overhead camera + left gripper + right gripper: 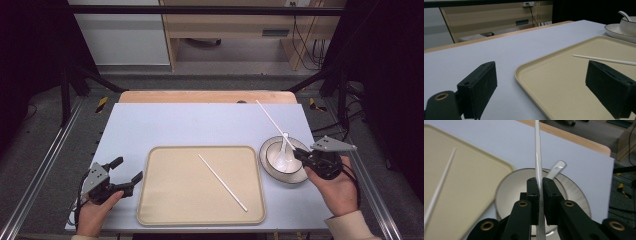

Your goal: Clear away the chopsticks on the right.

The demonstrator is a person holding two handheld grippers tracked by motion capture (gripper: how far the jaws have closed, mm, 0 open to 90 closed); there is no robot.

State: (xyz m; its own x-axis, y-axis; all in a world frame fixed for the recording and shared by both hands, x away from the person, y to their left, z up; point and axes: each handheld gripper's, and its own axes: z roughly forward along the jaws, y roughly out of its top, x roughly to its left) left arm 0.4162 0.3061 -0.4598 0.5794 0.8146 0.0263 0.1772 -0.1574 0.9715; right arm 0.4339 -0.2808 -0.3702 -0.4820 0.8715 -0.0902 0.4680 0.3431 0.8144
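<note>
The right tongs (540,185) are pinching a white chopstick (538,152), which is sticking out past their tips, above the bowl (276,150) holding a spoon (283,150). The left tongs (128,171) are resting spread and empty on the tabletop (200,125); just beside them a tray (160,200) is carrying the second chopstick (221,182).

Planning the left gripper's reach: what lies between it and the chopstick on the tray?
In the high view, just bare tray separates the open left gripper from the chopstick.
</note>
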